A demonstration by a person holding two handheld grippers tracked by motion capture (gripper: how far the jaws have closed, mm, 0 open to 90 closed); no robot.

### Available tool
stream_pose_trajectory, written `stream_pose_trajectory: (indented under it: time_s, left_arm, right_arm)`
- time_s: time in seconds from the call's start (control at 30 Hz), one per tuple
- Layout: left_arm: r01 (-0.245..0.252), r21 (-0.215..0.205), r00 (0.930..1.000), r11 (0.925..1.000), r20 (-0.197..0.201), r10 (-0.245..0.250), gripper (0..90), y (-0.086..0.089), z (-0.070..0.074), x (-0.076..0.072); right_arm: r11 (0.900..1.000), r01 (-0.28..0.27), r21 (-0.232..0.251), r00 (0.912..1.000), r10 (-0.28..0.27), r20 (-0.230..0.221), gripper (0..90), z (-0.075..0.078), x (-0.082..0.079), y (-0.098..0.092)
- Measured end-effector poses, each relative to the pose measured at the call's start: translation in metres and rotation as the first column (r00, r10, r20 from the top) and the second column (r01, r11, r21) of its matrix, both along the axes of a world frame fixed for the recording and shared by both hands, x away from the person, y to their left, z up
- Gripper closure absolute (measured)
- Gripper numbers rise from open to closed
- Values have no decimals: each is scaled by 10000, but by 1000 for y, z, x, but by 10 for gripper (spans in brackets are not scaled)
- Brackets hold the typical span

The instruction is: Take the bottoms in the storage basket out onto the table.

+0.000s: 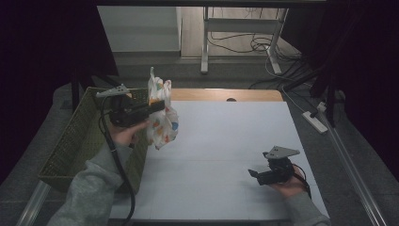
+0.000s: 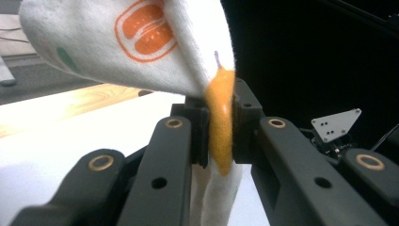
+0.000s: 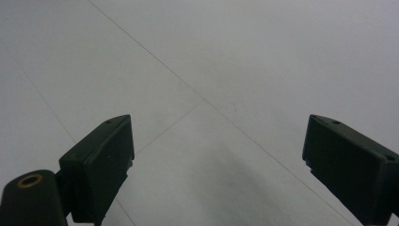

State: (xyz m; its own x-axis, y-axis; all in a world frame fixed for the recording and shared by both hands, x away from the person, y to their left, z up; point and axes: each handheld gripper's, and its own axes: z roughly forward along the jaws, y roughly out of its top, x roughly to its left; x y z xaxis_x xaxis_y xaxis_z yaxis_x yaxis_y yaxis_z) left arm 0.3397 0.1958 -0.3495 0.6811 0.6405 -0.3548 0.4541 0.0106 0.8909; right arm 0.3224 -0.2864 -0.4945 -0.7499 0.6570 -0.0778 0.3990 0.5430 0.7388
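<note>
A white cloth point(image 1: 161, 115) printed with orange, blue and green shapes hangs in the air over the table's left edge, beside the basket. My left gripper point(image 1: 157, 107) is shut on it; in the left gripper view the black pads point(image 2: 200, 127) pinch an orange patch of the cloth point(image 2: 221, 122), which spreads above and droops below them. My right gripper point(image 1: 254, 173) rests low over the white table point(image 1: 226, 141) at the near right, held in a hand. In the right gripper view its jaws stand wide apart over the bare white surface, with nothing between them.
A woven green basket point(image 1: 70, 141) sits against the table's left side, under my left forearm. A wooden strip point(image 1: 221, 94) runs along the table's far edge. Beyond it are metal frame legs point(image 1: 205, 42) and cables on the floor. A power strip point(image 1: 316, 121) lies to the right.
</note>
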Motion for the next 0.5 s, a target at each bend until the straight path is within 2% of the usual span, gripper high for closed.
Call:
stream_pose_trajectory:
  time_s: [0.5]
  left_arm:
    - [333,90,9994,9994,-131,-332,801,-21,-7,9]
  right_arm:
    - [10000,-7,-13,10000,7,3,98,0,0,0]
